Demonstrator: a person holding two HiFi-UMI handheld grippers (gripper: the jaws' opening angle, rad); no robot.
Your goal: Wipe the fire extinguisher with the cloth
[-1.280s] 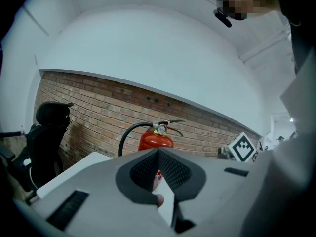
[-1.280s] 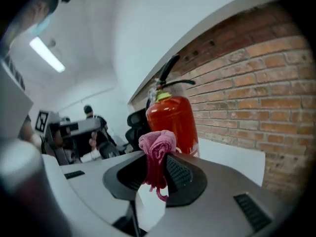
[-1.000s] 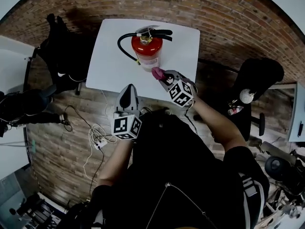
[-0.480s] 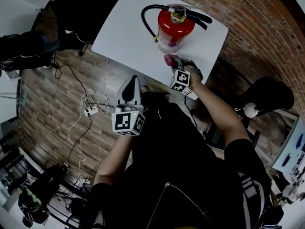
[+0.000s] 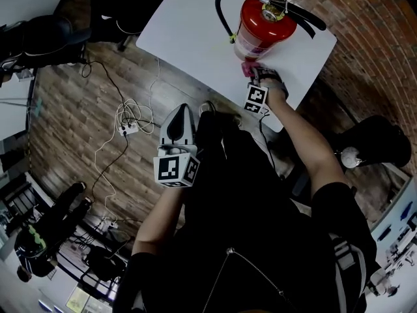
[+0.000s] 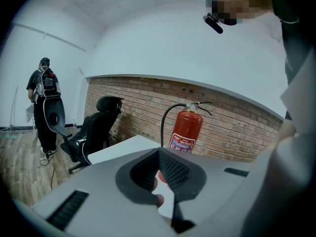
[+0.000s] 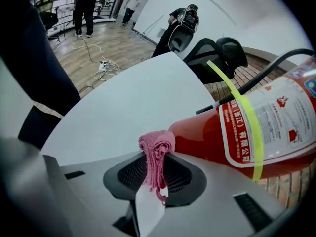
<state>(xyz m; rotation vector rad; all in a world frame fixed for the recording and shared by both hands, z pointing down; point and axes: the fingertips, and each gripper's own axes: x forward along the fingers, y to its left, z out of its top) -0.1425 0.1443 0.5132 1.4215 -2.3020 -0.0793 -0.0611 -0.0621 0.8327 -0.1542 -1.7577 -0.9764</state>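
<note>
A red fire extinguisher (image 5: pixel 260 25) with a black hose and a white label stands upright on the white table (image 5: pixel 189 31). It fills the right of the right gripper view (image 7: pixel 256 127) and stands far off in the left gripper view (image 6: pixel 186 128). My right gripper (image 5: pixel 251 70) is shut on a bunched pink cloth (image 7: pixel 157 154), and the cloth (image 5: pixel 247 68) touches the low side of the cylinder. My left gripper (image 5: pixel 177 126) hangs over the wooden floor, well short of the table, shut with nothing between its jaws.
A brick wall (image 5: pixel 371 38) runs behind the table. Black office chairs stand at the left (image 5: pixel 39 34) and right (image 5: pixel 381 142). Cables and a power strip (image 5: pixel 127 129) lie on the floor. A person (image 6: pixel 44 107) stands at the far left in the left gripper view.
My right gripper has carried the pink cloth forward until it touches the extinguisher's lower side. The head view has swung, shifting the table up and right. The left gripper has kept its place.
</note>
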